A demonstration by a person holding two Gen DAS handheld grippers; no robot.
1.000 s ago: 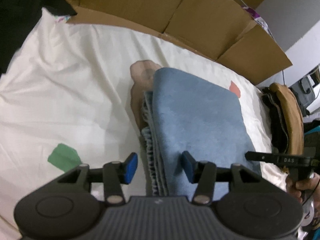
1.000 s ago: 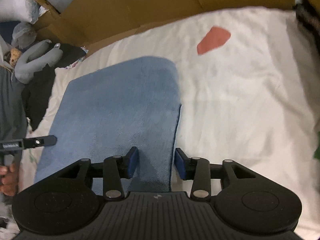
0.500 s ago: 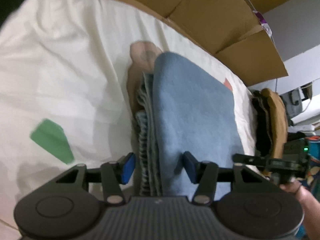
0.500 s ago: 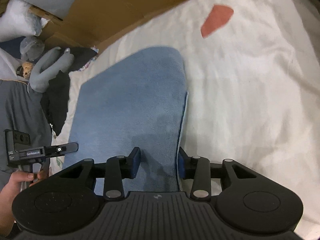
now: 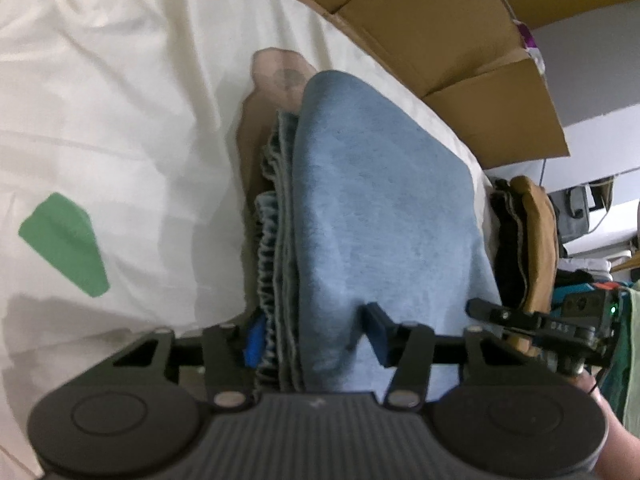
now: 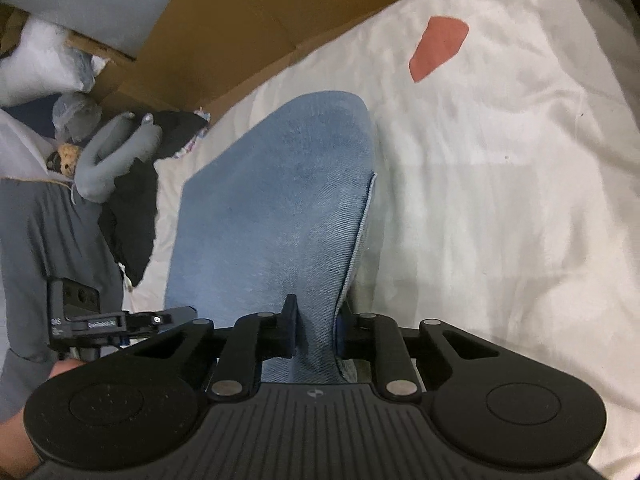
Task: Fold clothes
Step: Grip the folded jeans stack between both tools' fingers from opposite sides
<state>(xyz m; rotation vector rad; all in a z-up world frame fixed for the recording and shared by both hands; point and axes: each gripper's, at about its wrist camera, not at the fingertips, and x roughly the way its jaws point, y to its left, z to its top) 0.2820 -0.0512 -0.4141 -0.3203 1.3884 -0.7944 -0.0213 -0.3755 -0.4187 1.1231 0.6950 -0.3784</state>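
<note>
Folded blue garment (image 5: 384, 208): soft fleecy fabric, several layers with a ribbed hem showing along one edge, lying on a white sheet (image 5: 120, 112) and reaching forward from both sets of fingers. Left gripper (image 5: 316, 340): fingers (image 5: 376, 330) half spread, straddling the stacked layers at the near edge; whether the pads press, cannot tell. Right gripper (image 6: 314, 334): fingers (image 6: 289, 330) have just been closing and pinch the garment's near edge, the cloth puckered between them. Sheet: wrinkled, with green (image 5: 66, 244) and red (image 6: 438, 46) patches. Flattened cardboard (image 5: 440, 40) beyond the garment. Brown and dark folded clothes (image 5: 524, 240) beside it.
</note>
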